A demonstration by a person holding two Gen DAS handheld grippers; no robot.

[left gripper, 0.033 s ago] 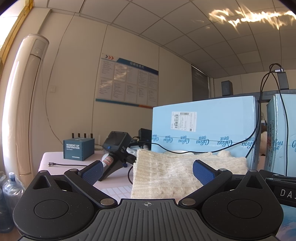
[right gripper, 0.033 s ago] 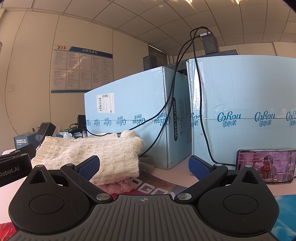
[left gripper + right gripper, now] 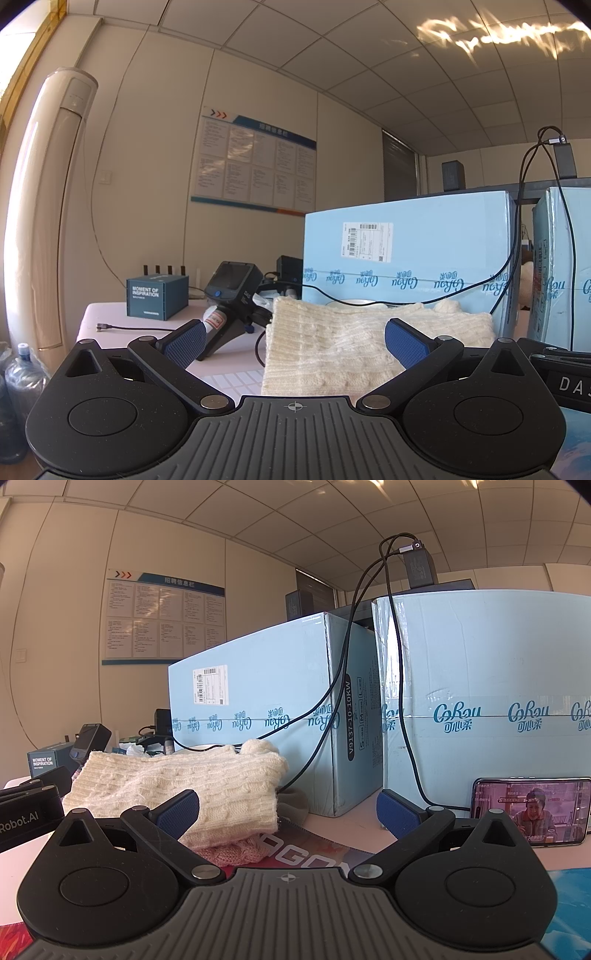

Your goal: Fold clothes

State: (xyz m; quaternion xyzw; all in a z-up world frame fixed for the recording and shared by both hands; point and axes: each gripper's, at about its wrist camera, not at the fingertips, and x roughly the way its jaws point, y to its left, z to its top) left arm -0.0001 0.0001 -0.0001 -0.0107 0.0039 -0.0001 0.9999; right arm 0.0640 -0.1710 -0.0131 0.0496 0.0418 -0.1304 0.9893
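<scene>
1. Cream cable-knit sweater (image 3: pixel 354 347), folded, lying on the white desk (image 3: pixel 110 314) in front of a pale blue cardboard box (image 3: pixel 424 251); in the right wrist view the same sweater (image 3: pixel 177 786) rests on top of a pink knitted garment (image 3: pixel 236 851)
2. Left hand-held gripper (image 3: pixel 295 338), level, jaws spread wide with nothing between the blue pads; the sweater lies just beyond them
3. Right hand-held gripper (image 3: pixel 288 808), jaws likewise spread wide and holding nothing; its left pad shows in front of the sweater's near edge
4. Second pale blue cardboard box (image 3: pixel 498 701), upright beside the first, with black cables (image 3: pixel 400 701) hanging down its front
5. Smartphone (image 3: pixel 532 810), propped on its long side against the second box, screen lit
6. Small dark teal box (image 3: pixel 157 297) and black handheld device (image 3: pixel 232 291), standing on the desk to the left of the sweater
</scene>
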